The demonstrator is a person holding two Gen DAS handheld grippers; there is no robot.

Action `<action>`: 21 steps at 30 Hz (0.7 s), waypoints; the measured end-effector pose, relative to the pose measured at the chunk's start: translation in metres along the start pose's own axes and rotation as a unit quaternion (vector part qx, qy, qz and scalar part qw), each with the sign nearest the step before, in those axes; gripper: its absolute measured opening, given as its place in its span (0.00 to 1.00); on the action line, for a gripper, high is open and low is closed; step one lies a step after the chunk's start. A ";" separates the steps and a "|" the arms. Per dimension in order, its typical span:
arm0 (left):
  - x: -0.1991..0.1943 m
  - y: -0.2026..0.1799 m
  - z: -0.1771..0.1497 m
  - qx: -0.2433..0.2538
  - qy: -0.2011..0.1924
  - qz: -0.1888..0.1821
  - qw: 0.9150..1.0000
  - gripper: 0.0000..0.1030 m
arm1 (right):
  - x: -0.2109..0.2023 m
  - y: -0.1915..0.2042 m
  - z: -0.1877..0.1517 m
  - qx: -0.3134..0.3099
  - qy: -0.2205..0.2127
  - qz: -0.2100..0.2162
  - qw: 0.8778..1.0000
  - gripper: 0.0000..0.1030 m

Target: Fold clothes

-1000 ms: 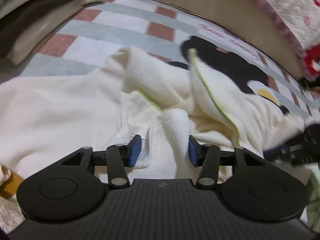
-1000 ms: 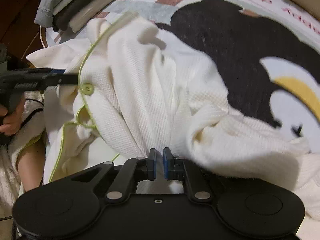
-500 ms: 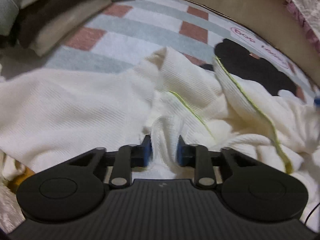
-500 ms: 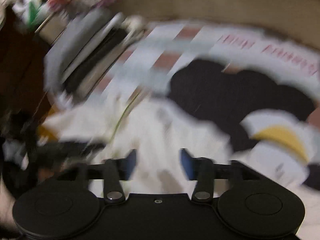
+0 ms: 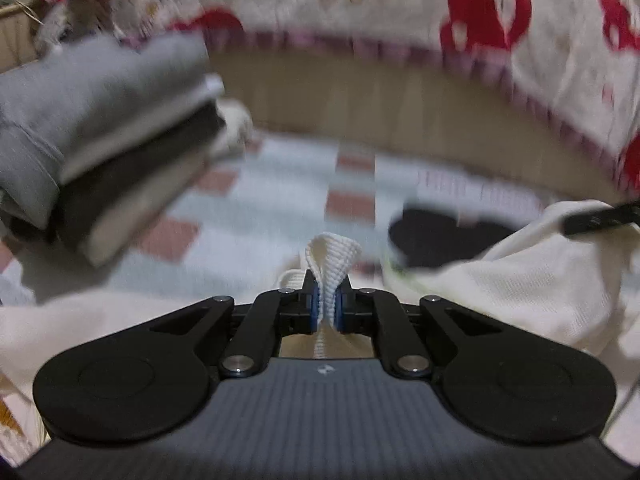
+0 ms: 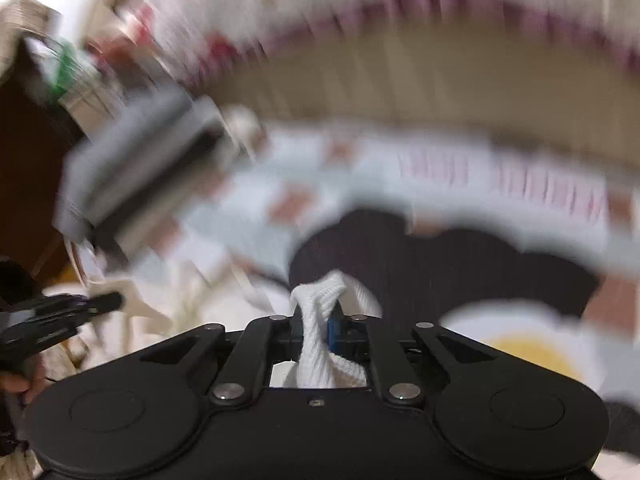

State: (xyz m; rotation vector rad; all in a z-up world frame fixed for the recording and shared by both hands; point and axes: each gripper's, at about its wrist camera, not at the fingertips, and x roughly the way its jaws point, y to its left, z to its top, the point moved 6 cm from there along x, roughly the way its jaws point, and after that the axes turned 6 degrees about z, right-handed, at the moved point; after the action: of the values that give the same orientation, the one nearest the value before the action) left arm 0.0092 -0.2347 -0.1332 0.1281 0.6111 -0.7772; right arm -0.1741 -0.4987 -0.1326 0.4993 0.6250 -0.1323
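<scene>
Both grippers have closed and lifted: the left gripper (image 5: pixel 328 306) pinches a fold of the cream ribbed garment (image 5: pixel 520 296), the right gripper (image 6: pixel 320 326) another bunch. Only the left view shows its green piping. Beyond, folded clothes (image 5: pixel 100 152) sit stacked on the patterned blanket (image 5: pixel 256 216).

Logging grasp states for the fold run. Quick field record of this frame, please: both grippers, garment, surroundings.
left gripper: shut on cream garment, a fold pinched between the pads
right gripper: shut on the same cream garment, bunched between the fingers
folded stack: grey, dark and light layers, far left
surface: checked bedspread with black cartoon print
image quality: heavy motion blur in both views
</scene>
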 end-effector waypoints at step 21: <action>0.044 -0.012 -0.058 -0.003 0.194 -0.040 0.980 0.53 | -0.095 -0.076 -0.155 0.290 -0.010 -0.065 0.955 0.53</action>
State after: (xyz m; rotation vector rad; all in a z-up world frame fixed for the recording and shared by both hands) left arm -0.0022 -0.2515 -0.2041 0.2548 0.9936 -0.8343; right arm -0.3531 -0.4921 -0.2154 1.0240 0.5958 -0.4528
